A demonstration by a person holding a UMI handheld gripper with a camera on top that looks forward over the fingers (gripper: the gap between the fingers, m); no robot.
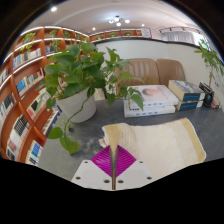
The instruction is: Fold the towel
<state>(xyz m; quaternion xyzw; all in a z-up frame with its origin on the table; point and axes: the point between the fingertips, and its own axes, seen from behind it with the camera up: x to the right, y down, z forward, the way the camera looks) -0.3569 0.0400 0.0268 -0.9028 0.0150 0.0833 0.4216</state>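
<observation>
Towel (170, 140), cream/yellowish, lies spread on grey table (60, 160) just ahead of the fingers, running from about 6 o'clock out toward 3 o'clock; near edge looks doubled over, w/ a lighter fold of cloth sitting right at the fingertips.

Left to right:
- 9 o'clock: wooden bookshelf (25, 90) packed w/ books, curving up the side of the room.
- 10–12 o'clock: leafy plant (85, 65) in a white pot (78, 105), standing on the table, well apart from the towel's far end but near its near-left corner.
- Centre, 6 o'clock: gripper (113, 160), magenta pads (104, 160) facing each other. Fingers look nearly together, w/ a thin strip of pale cloth between the pads — seems pinched on the towel's edge, both sides pressing.
- 1–2 o'clock: stack of books (155, 97) beyond the towel, then tan chairs (150, 70) behind.
- 3 o'clock: more boxes/books (192, 95), another plant (212, 55) at far right.

Step in hand, my read: edge is grabbed and a fold is under way, cloth partly lifted at the near end. Can't tell how many folds are done; towel is bunched rather than flat, so prob. early-mid.

Next move calls for: carry the pinched edge over toward the far end at 3 o'clock, keep it low and level so layers line up, let go only once edges meet. Watch the plant leaves at the left and the book stack beyond.
</observation>
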